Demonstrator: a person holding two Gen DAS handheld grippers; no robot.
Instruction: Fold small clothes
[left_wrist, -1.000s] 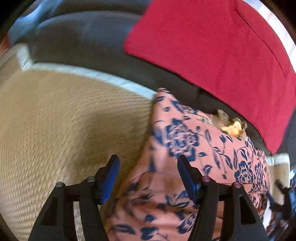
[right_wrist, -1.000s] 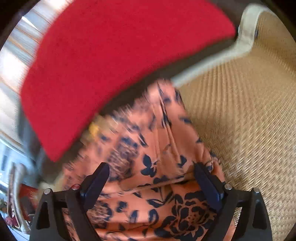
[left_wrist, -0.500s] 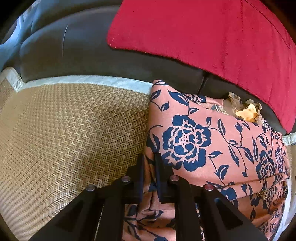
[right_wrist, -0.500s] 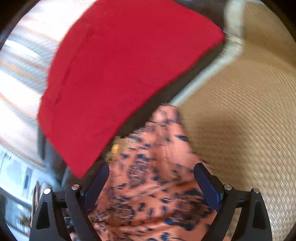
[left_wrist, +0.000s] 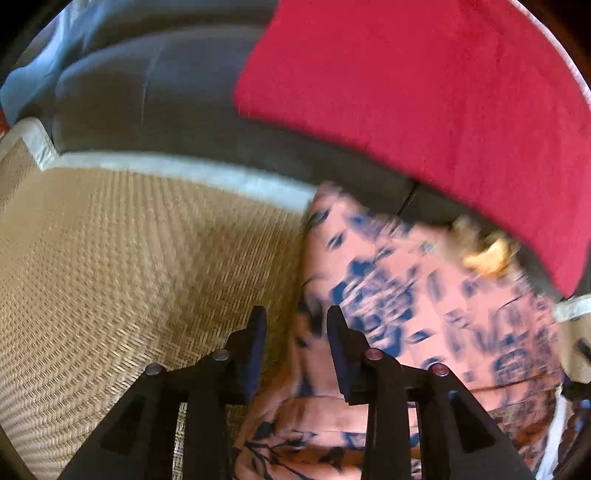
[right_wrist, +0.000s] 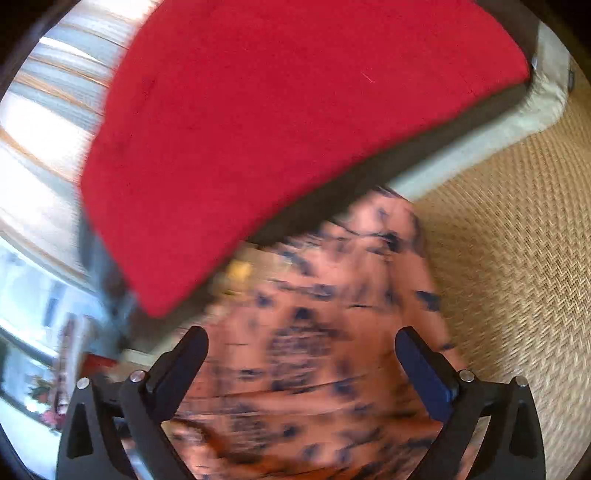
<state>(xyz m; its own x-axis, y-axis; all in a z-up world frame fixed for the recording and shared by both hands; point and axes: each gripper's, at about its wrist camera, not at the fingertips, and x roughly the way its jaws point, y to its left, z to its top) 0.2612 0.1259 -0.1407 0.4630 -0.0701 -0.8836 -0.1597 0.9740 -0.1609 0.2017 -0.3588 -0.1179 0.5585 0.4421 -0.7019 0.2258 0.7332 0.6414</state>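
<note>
While both views are smeared by blur, we can make out our left gripper (left_wrist: 295, 328) nearest the lens, its jaws standing narrowly apart after just opening a little, with the left edge of the pink flowered garment (left_wrist: 424, 314) lying between them; the pads do not appear to press on the cloth. Our right gripper (right_wrist: 301, 350) has its jaws spread wide, having just opened slightly further, and it hovers over the same garment (right_wrist: 325, 332), whose cloth shows between the fingers without either pad touching it. This garment, pink with dark blue flowers, lies spread on a woven straw mat (left_wrist: 129, 258), and its far end reaches a pale cloth border (left_wrist: 184, 170) of the mat. Near that far end a small yellowish patch (left_wrist: 487, 254) sits on the garment; we cannot tell what it is. Beyond the mat runs a dark grey sofa (left_wrist: 147, 92), and a red cushion (left_wrist: 424, 92) rests on it, overhanging the garment's far edge. Past the cushion, the right wrist view shows bright window light (right_wrist: 37, 147).
</note>
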